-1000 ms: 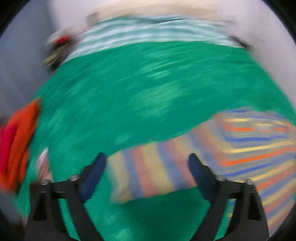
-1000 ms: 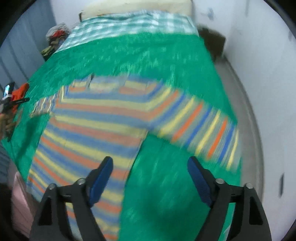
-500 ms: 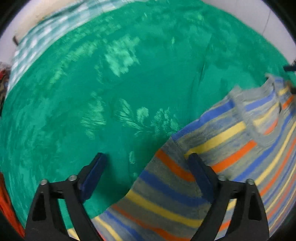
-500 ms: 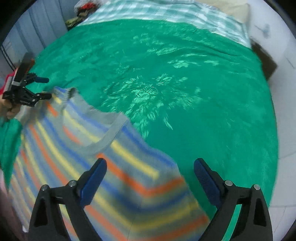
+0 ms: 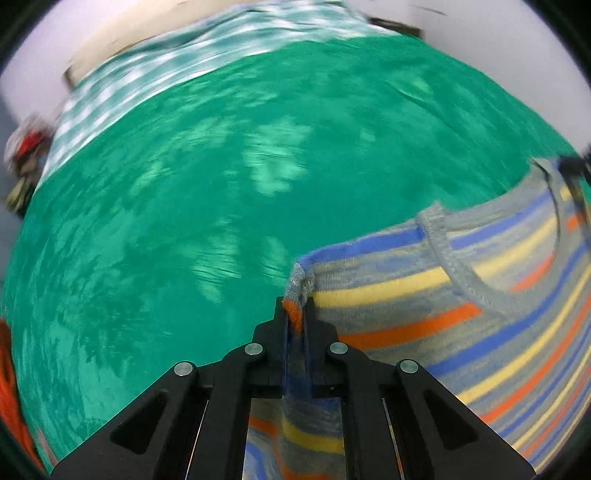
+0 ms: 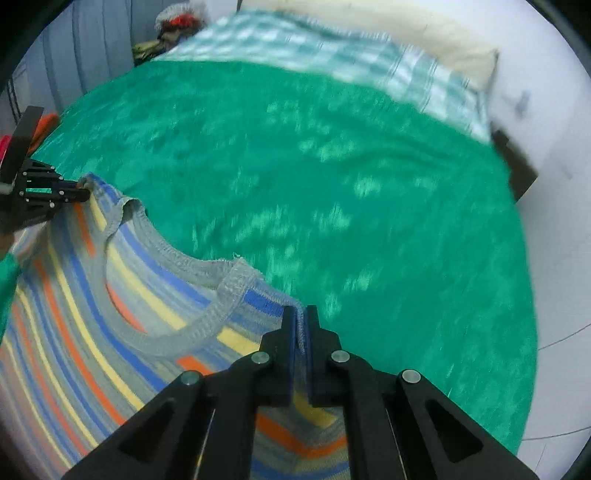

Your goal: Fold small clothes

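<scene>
Green patterned bedspread (image 5: 207,206) fills both views, somewhat blurred. Striped knit shirt, grey with blue, yellow and orange bands (image 5: 461,306), sits at the near side, its grey ribbed neckline (image 6: 184,295) slack between the two tools. Left gripper (image 5: 295,314) is clamped on one shoulder corner, fabric bunched between its closed fingers. Right gripper (image 6: 301,325) is likewise pinched onto the other shoulder edge. Shirt appears lifted off the spread at the shoulders, though blur makes that uncertain. Far end: checked teal-and-white cloth (image 6: 332,55) and a cream pillow (image 6: 406,33). Orange fabric (image 5: 7,369) at the left edge.
</scene>
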`<state>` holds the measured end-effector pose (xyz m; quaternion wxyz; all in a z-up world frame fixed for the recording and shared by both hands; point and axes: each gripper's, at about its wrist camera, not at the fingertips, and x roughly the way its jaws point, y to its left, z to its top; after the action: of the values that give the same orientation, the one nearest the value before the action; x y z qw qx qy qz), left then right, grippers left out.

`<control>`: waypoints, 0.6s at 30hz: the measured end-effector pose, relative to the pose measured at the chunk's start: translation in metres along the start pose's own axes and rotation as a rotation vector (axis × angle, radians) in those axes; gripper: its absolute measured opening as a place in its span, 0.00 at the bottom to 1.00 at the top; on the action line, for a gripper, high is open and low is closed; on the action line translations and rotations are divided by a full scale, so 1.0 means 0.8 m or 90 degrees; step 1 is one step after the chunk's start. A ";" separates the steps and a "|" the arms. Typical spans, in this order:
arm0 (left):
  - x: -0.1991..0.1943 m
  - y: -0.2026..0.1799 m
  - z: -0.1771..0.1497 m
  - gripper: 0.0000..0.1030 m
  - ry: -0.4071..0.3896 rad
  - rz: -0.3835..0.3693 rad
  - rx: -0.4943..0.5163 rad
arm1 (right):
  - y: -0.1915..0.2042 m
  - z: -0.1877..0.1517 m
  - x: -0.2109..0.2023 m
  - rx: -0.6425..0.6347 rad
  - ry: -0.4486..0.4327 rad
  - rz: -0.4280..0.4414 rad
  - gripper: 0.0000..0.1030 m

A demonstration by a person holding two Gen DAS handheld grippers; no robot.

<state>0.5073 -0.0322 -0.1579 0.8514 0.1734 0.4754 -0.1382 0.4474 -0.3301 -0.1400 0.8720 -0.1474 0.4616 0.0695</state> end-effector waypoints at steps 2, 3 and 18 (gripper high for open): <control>0.015 0.004 0.003 0.06 0.004 0.031 -0.006 | 0.003 0.011 0.012 0.013 -0.008 -0.022 0.03; 0.029 0.002 0.003 0.07 0.024 0.031 -0.011 | 0.003 0.014 0.024 0.022 -0.003 -0.029 0.03; -0.178 -0.014 -0.321 0.73 0.104 -0.068 -0.116 | -0.021 -0.205 -0.160 0.201 0.004 0.083 0.64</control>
<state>0.2343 0.0770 -0.1627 0.8137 0.0802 0.5621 -0.1248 0.2508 -0.3968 -0.1177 0.8767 0.0218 0.4778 0.0520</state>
